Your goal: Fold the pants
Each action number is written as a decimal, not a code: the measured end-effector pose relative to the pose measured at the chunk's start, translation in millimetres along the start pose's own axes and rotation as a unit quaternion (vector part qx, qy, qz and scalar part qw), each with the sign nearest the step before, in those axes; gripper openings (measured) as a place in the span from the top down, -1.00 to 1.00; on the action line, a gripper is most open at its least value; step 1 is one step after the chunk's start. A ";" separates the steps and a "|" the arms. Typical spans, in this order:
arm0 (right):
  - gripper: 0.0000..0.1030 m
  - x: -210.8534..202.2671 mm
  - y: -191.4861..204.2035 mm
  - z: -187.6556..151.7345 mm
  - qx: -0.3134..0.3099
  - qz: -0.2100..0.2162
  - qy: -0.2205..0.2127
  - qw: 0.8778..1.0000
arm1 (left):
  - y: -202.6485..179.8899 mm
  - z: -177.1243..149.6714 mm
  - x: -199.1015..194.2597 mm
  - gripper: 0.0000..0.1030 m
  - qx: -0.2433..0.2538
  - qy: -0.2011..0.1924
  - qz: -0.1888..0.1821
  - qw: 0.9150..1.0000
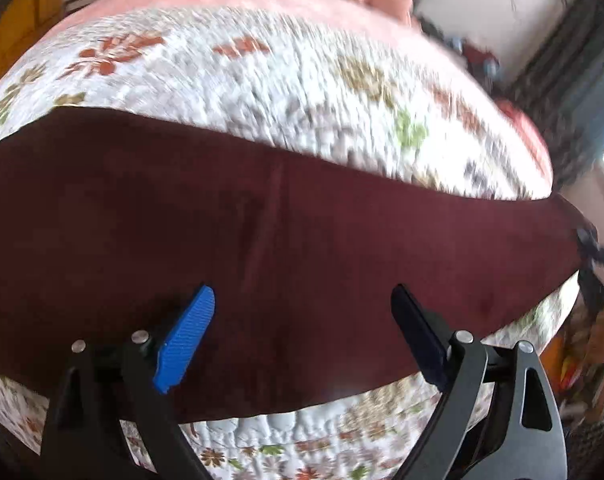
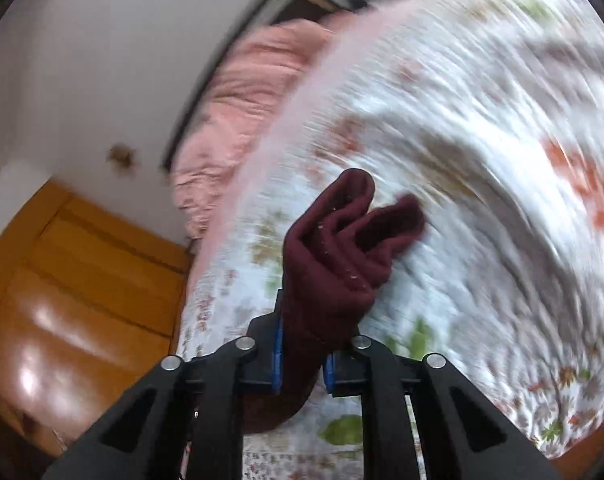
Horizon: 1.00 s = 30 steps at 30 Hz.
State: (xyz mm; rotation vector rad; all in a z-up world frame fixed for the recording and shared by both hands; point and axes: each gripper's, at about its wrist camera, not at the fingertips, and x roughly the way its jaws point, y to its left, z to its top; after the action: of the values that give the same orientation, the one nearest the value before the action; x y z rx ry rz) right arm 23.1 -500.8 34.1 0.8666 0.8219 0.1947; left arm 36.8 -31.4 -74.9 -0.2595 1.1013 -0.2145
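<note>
Floral quilt covers the bed, and the maroon pants lie stretched across it, near edge to us. Our left tongs hang spread wide above the cloth, gripping nothing. Our right tongs are clamped on a bunched end of the pants, lifted off the quilt. We'd say: pinch the near edge with the left, then carry both ends together, keeping the fabric taut so the fold lands square.

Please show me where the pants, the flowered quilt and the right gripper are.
pants (image 1: 302,240), left wrist view, flat middle.
flowered quilt (image 1: 242,92), left wrist view, bare top.
right gripper (image 2: 302,356), right wrist view, between fingertips.
</note>
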 end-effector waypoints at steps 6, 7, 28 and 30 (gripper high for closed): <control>0.72 22.5 -69.9 -17.5 0.122 -0.094 0.052 0.987 | 2.6 -7.5 29.7 -0.75 0.043 0.032 0.037 0.998; 0.72 25.4 -79.9 -22.9 0.133 -0.096 0.054 0.985 | -2.4 -8.2 30.6 -0.76 0.061 0.034 0.047 0.996; 0.71 12.8 1.3 -8.2 0.077 -0.122 0.012 0.989 | 92.8 -2.1 -37.2 -0.78 -0.078 -0.030 0.025 0.996; 0.71 15.3 40.9 -6.5 0.017 -0.125 0.012 0.992 | 102.2 -3.7 -55.9 -0.79 -0.084 -0.051 0.033 0.995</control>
State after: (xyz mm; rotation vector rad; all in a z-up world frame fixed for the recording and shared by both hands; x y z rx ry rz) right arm 35.7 -463.2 53.4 0.7864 0.9503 -0.0295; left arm 13.4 81.9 -60.9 -0.3791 1.0267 -0.0490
